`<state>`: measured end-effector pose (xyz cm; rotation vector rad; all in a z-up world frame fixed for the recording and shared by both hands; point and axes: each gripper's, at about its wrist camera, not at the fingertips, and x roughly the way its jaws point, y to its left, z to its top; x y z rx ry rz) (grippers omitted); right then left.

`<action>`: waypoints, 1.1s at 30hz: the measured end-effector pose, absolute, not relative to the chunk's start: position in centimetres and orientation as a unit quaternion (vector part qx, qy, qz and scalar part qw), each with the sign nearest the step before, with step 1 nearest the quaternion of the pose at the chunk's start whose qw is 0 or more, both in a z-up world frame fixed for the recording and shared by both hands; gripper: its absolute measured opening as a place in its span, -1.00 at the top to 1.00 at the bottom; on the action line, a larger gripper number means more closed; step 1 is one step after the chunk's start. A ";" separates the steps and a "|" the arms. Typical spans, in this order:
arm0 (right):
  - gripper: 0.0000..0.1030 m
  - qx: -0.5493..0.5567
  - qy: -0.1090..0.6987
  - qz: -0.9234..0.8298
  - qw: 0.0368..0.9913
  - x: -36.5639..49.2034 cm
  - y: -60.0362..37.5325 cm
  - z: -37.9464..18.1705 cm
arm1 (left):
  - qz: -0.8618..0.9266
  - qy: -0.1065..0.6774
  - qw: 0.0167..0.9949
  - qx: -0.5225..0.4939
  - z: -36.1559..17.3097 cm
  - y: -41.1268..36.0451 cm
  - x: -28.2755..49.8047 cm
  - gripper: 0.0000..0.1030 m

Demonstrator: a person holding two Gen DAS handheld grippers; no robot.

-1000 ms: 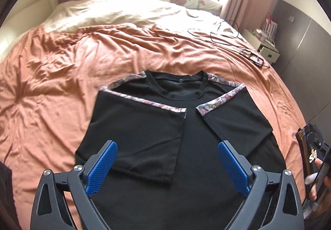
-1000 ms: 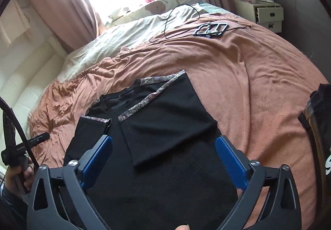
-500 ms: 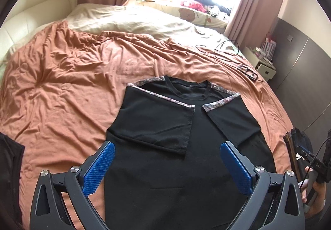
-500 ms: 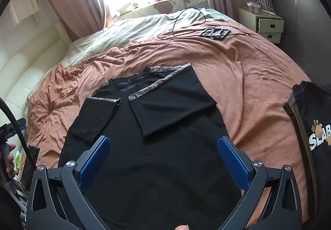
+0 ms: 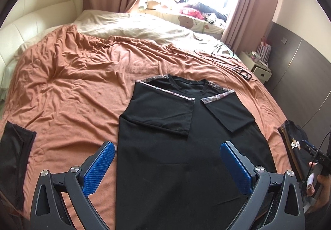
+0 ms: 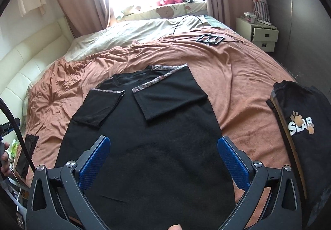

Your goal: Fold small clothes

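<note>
Both tongs, left (image 5: 165, 163) and right (image 6: 163, 157), hang spread and empty over the black shirt (image 5: 186, 147) lying flat mid-frame on the bed (image 5: 72, 85); soft, light, limp cloth, probably best pinched at the lower hem corners.

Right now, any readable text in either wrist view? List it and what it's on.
"SLAB", white letters with orange paw prints, on the dark garment at the bed's right edge; partly cut off in the left wrist view.
Small white marking on the handheld device: too small to read.
Nothing else legible.
</note>
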<state>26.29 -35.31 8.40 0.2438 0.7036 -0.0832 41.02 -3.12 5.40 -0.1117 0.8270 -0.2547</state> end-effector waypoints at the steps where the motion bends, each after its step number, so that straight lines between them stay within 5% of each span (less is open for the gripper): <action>1: -1.00 0.116 0.341 -0.043 0.932 25.6 -35.3 8.5 | -0.125 0.399 0.907 -0.058 5.4 -2.9 40.5 -0.99; 33: -1.00 0.082 0.320 -0.036 0.943 9.2 -35.3 7.9 | -0.121 0.362 0.917 -0.117 2.7 4.9 22.3 -0.99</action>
